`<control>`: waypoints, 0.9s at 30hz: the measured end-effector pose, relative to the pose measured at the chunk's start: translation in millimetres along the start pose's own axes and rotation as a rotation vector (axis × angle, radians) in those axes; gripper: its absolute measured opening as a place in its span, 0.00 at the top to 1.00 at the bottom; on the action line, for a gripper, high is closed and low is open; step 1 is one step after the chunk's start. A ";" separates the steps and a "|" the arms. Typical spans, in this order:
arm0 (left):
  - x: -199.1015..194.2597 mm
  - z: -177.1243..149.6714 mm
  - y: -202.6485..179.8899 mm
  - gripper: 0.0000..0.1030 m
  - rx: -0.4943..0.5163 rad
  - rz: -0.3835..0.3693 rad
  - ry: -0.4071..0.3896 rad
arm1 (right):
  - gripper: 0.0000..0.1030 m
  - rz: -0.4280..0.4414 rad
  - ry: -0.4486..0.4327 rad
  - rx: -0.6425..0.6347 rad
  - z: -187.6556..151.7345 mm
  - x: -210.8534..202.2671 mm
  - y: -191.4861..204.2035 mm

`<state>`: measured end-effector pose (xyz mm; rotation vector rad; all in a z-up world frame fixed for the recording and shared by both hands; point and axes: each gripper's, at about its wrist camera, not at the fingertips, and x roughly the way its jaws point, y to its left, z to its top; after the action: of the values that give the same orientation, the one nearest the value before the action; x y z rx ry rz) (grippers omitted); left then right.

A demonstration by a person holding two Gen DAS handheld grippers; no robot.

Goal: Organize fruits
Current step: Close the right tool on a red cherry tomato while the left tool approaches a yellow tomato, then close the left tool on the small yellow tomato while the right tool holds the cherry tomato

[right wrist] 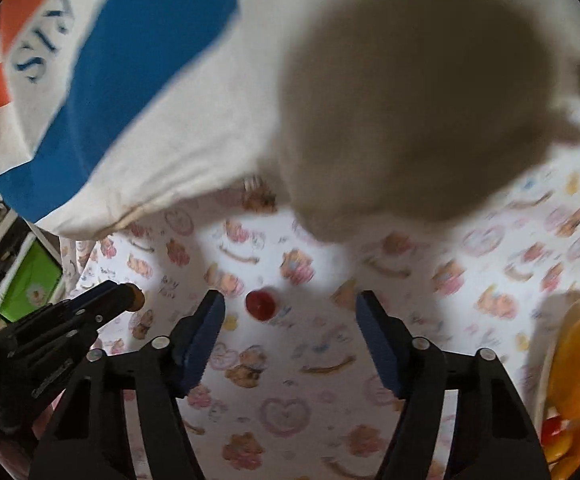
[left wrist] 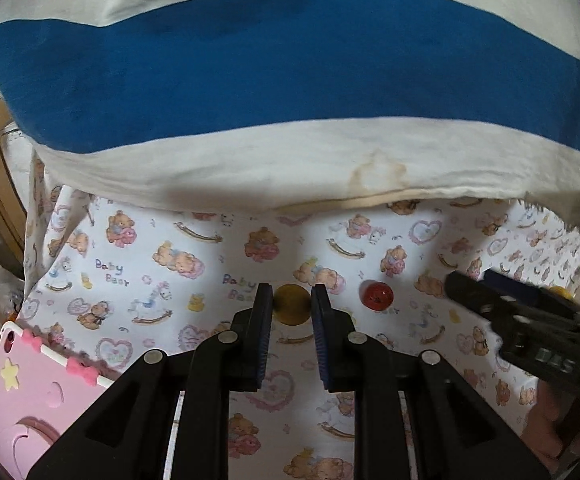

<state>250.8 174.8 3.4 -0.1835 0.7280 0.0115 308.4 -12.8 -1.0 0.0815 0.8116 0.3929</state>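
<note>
A small brownish-yellow round fruit [left wrist: 292, 304] lies on the bear-print cloth between the fingertips of my left gripper [left wrist: 292, 300]; the pads sit tight on both its sides. In the right wrist view the same fruit [right wrist: 137, 298] shows at the tips of the left gripper [right wrist: 128, 294]. A small red fruit [left wrist: 377, 295] lies on the cloth to its right. In the right wrist view my right gripper [right wrist: 290, 304] is open and empty, with the red fruit [right wrist: 261, 305] ahead, nearer its left finger. The right gripper [left wrist: 469, 284] reaches in from the right of the left wrist view.
A plate [right wrist: 545, 364] with orange and small red and yellow fruits stands at the right. A person's white and blue shirt [left wrist: 290, 80] hangs close behind. A pink board [left wrist: 30, 392] lies at the left. A green box [right wrist: 30, 280] stands beyond the cloth's left edge.
</note>
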 end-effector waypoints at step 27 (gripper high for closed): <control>0.7 -1.5 4.3 0.82 -0.025 -0.003 -0.004 | 0.75 0.024 0.142 -0.074 -3.0 78.1 22.4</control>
<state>250.1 178.7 1.2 -0.2081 0.7241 0.0175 347.8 36.7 -52.1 -0.0054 0.9357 0.4550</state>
